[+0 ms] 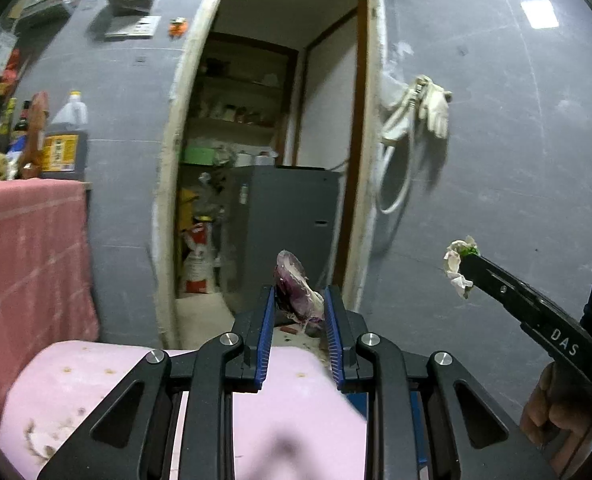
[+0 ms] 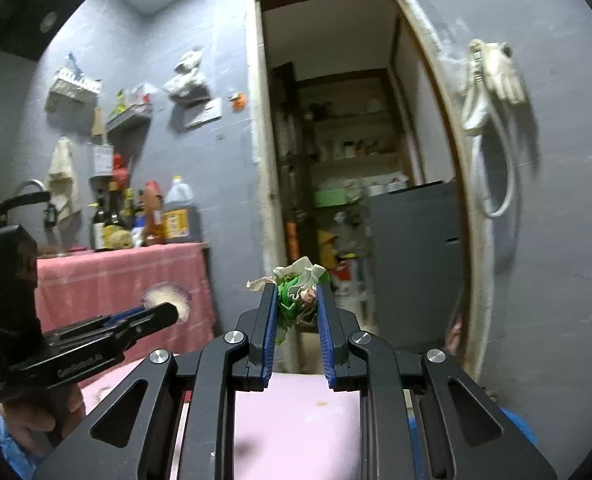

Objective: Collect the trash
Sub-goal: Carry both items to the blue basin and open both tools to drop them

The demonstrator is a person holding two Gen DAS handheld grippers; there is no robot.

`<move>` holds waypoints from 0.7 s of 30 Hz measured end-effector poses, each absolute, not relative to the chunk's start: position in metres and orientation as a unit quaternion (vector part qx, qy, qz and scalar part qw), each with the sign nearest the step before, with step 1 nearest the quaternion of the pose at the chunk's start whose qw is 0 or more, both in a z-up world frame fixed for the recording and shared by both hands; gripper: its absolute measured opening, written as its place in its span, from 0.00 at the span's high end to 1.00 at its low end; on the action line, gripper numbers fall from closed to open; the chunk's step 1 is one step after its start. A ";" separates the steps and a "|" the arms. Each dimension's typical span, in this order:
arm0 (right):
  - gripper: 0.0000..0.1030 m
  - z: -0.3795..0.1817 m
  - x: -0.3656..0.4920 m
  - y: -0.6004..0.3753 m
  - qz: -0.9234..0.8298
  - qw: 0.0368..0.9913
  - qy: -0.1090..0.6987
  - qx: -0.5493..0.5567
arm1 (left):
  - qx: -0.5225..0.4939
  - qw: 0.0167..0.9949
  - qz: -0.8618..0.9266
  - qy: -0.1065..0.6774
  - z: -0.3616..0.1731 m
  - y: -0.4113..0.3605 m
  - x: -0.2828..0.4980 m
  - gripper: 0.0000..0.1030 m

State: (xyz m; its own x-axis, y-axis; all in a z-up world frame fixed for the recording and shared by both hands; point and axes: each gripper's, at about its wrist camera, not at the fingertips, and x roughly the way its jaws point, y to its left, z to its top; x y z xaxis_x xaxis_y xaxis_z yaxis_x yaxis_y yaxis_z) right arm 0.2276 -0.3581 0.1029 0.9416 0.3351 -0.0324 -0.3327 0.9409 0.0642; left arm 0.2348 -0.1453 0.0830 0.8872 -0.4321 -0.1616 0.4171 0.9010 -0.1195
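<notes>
My left gripper (image 1: pixel 300 294) is shut on a purple onion scrap (image 1: pixel 292 280), which sticks up between its blue pads (image 1: pixel 270 308). In the right wrist view the same gripper (image 2: pixel 164 314) shows at the left, with the onion's pale cut face (image 2: pixel 166 298) at its tip. My right gripper (image 2: pixel 296 292) is shut on a crumpled white tissue with green leaf scraps (image 2: pixel 296 286). In the left wrist view this gripper (image 1: pixel 469 260) reaches in from the right, the wad (image 1: pixel 457 260) at its tip. Both are held in the air, level, facing a doorway.
An open doorway (image 1: pixel 280 140) ahead holds shelves and a grey cabinet (image 1: pixel 284 216). A counter under a pink cloth (image 1: pixel 28 248) carries bottles and a big oil jug (image 1: pixel 66 140) on the left. White gloves and a hose (image 1: pixel 423 108) hang on the grey wall. A pink surface (image 1: pixel 288 412) lies below.
</notes>
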 end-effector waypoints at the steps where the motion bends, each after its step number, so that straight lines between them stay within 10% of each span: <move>1: 0.84 0.102 0.228 -0.364 0.162 0.986 0.023 0.027 | -0.038 0.969 -0.225 0.095 0.083 -0.151 0.239 0.80; 21: 0.81 0.046 0.261 -0.487 0.051 0.983 0.128 0.123 | -0.038 0.920 -0.317 0.227 0.037 -0.274 0.318 0.80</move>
